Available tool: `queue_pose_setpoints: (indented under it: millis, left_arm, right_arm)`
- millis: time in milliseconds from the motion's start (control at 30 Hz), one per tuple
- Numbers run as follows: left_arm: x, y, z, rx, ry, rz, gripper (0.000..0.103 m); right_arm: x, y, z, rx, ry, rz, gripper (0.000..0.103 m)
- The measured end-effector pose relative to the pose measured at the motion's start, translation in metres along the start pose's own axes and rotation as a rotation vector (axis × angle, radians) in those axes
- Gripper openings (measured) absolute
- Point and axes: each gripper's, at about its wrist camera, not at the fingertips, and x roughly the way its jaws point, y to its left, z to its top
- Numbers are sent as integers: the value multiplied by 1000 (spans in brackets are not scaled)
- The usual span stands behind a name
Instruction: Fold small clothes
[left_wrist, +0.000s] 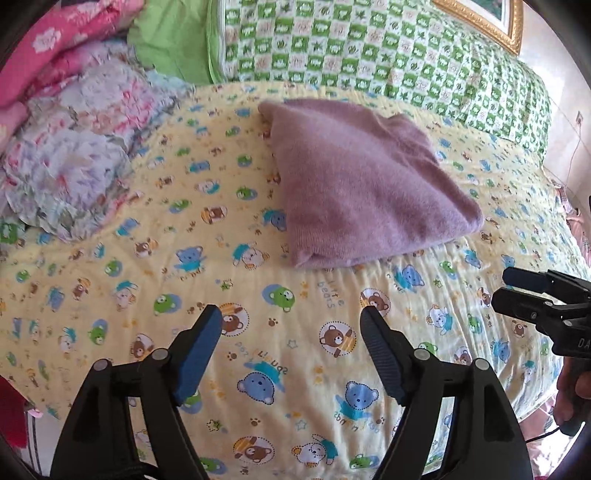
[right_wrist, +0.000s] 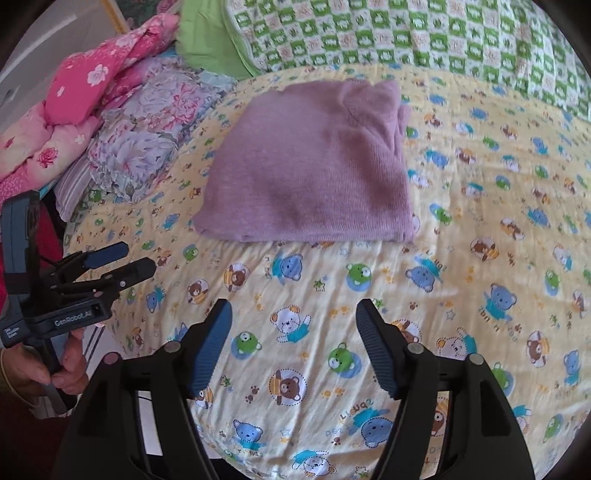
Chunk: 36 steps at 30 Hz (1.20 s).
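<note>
Left wrist view: left gripper (left_wrist: 291, 323) jaws apart, empty, hovering over bear-print sheet (left_wrist: 110, 295); folded purple sweater (left_wrist: 365, 188) lies ahead, slightly right, untouched, likely finished

Right wrist view: right gripper (right_wrist: 293, 315) likewise spread, empty; sweater straight ahead

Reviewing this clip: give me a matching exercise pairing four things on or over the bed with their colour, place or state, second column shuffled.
Column one:
1. sweater
2. bedsheet
3. checked quilt
4. left gripper

Column two:
a. green and white, at the far end of the bed
b. open, holding nothing
c. purple, folded, lying flat
d. yellow with cartoon bears

Pairs: 1-c, 2-d, 3-a, 4-b
</note>
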Motion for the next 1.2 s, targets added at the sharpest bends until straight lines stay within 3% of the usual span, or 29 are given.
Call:
queue_pose_setpoints:
  millis: [400,667,1000,1200]
  left_arm:
    - [-34,-1,16,-32,-64,-16,81]
    - [-51,-11,28,-28,-100,-41,84]
    - [-17,-24,15,14,-95,20,85]
    - [11,-27,10,31,-75,51,85]
  right_arm:
    - [-40,13,14,-69,-103,-26,82]
    - [-61,20,29,-117,-160,-46,101]
    - [-21,4,17,-76,-136,-55,102]
    - [-6,-2,7,-98,-217,-69,102]
